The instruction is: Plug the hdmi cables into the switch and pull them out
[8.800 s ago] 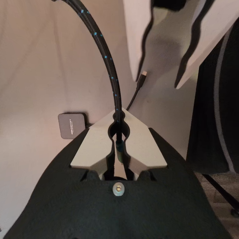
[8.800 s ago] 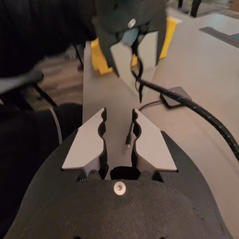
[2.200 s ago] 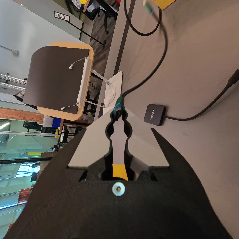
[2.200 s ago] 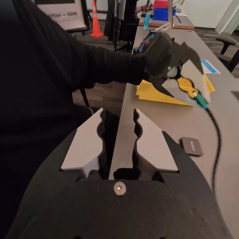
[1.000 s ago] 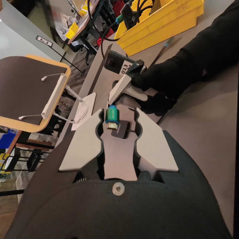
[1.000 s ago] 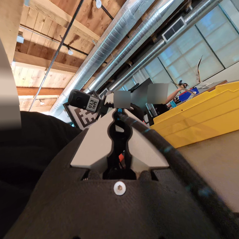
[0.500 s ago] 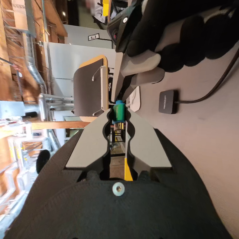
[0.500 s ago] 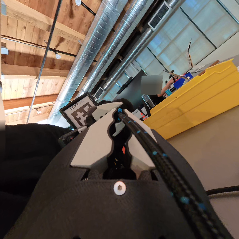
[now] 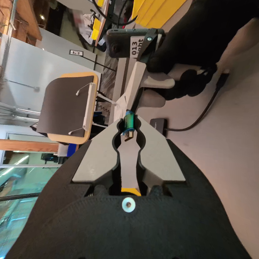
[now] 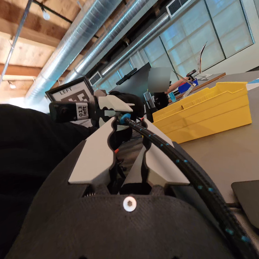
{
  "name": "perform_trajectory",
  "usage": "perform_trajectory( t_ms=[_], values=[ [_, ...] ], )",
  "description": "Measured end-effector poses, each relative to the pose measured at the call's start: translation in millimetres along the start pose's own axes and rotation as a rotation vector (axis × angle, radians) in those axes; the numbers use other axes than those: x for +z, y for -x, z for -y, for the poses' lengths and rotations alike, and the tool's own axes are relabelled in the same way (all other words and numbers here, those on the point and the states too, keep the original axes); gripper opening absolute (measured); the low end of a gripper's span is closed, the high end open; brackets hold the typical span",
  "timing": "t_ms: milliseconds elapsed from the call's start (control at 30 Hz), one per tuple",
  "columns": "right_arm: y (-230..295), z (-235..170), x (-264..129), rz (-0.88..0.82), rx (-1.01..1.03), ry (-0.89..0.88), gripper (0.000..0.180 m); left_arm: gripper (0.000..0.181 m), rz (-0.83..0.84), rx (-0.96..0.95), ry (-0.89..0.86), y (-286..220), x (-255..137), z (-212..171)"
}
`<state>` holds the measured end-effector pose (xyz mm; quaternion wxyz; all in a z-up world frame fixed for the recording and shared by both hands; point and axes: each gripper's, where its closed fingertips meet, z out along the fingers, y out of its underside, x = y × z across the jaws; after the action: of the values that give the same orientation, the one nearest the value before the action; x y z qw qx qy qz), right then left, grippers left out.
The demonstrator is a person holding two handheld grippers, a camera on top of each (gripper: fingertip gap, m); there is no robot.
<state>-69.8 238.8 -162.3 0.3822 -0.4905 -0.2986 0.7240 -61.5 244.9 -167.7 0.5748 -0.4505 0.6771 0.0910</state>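
Left wrist view: dead centre, green HDMI plug (image 9: 128,124) with blue collars, pinched across its body between the tips of the left claw (image 9: 129,120). Gold tongue tilted toward 5 o'clock, back at the camera, in no socket.

At 3 o'clock of the plug, small dark switch (image 9: 159,122), flat on the grey counter (image 9: 210,154). Partly hidden behind the claw finger on that side, apart from the plug. From its side, thin dark lead (image 9: 203,112) curving off toward 1 o'clock.

Just beyond the plug's rear end, at 12 o'clock, right claw (image 9: 131,107), seen edge-on, held by a black-gloved hand (image 9: 189,84). Black camera (image 9: 120,42) mounted on top.

Farther out, yellow bin (image 9: 154,12) along the top edge at 12 to 1 o'clock. At 9 o'clock, off the counter, dark panel with a tan rim (image 9: 63,106).

Right wrist view: right claw fingers spread well apart, nothing gripped between them. Braided black cable (image 10: 175,157) with blue flecks crossing the finger on the 3 o'clock side. Touching it or not: cannot tell. Cable running from 5 o'clock up to the plug's blue collar at 12 o'clock, plug there clamped in the left claw. Yellow bin at 2 o'clock on the counter.
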Motion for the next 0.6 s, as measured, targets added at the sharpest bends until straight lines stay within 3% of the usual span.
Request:
perform_trajectory(
  t_ms=[233, 500, 600],
  values=[
    [20.4, -5.3, 8.2, 0.110, -0.089, 0.070, 0.025, 0.013, -0.098, -0.046, -0.080, -2.7, -2.4, 17.7],
    [39.5, -2.0, 9.9, 0.196, -0.117, 0.101, 0.019, 0.014, -0.249, -0.223, -0.188, -2.7, -12.8, 33.3],
    [38.7, 3.4, 12.6, 0.155, -0.160, 0.100, 0.020, 0.015, -0.260, -0.319, -0.216, 2.5, -13.5, 33.3]
  ],
)
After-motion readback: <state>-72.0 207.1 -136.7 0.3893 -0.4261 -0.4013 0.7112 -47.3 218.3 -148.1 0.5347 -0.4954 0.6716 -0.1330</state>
